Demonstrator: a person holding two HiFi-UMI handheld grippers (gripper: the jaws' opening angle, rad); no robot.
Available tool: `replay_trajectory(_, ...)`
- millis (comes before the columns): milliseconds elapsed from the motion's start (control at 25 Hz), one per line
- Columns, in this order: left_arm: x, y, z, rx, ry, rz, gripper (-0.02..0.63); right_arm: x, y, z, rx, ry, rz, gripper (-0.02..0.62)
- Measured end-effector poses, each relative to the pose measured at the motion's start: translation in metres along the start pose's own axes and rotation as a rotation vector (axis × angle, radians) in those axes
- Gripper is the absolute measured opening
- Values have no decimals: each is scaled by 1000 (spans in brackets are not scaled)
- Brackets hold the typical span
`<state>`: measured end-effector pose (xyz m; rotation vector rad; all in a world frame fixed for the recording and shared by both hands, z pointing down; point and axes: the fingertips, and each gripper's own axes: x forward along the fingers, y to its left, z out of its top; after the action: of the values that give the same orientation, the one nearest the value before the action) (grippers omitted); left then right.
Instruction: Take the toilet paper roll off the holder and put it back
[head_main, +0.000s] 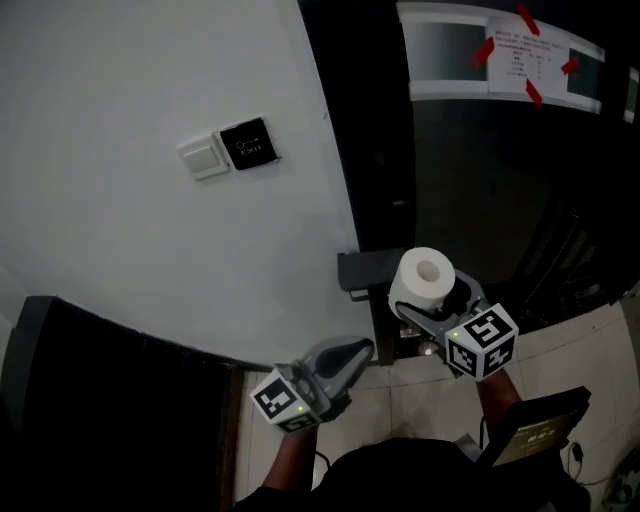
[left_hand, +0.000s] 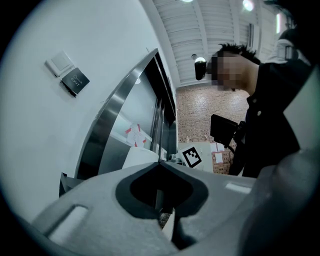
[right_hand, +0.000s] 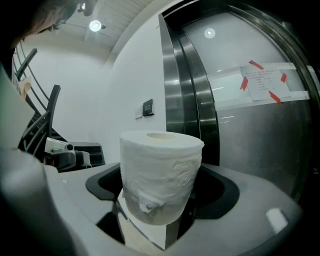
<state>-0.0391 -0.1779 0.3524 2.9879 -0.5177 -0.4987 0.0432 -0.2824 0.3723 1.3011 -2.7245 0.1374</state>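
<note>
White roll (right_hand: 161, 175) stands upright, clamped in the right claw (head_main: 430, 296), off the dark holder (head_main: 358, 272) just beside it, probably ready for refitting. Left claw (head_main: 360, 351) clenched, empty.

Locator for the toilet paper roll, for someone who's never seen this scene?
From the white wall, follow its right edge down to the dark door, where the right gripper sits. The toilet paper roll stands upright between its jaws, core hole up. It is the only white cylinder there; the left gripper beside it is shut and empty.
</note>
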Motion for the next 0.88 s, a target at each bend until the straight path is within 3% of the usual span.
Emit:
replay_trajectory(320,1,-1,-1,-14,-7,-9,-3,-5,4,-3,4,-11,4,423)
replay_trajectory(520,1,2,-3,-15,-10,-20,-3,-15,11,0,74,-80,45,425)
replay_trajectory(680,3,3,-6,-22,-7,-31,-3,-28,0,5,329,-212,112,426)
replay_trajectory(880,6,5,-9,-33,12,-30,-3,-37,-38,-17,679,-328,101,426)
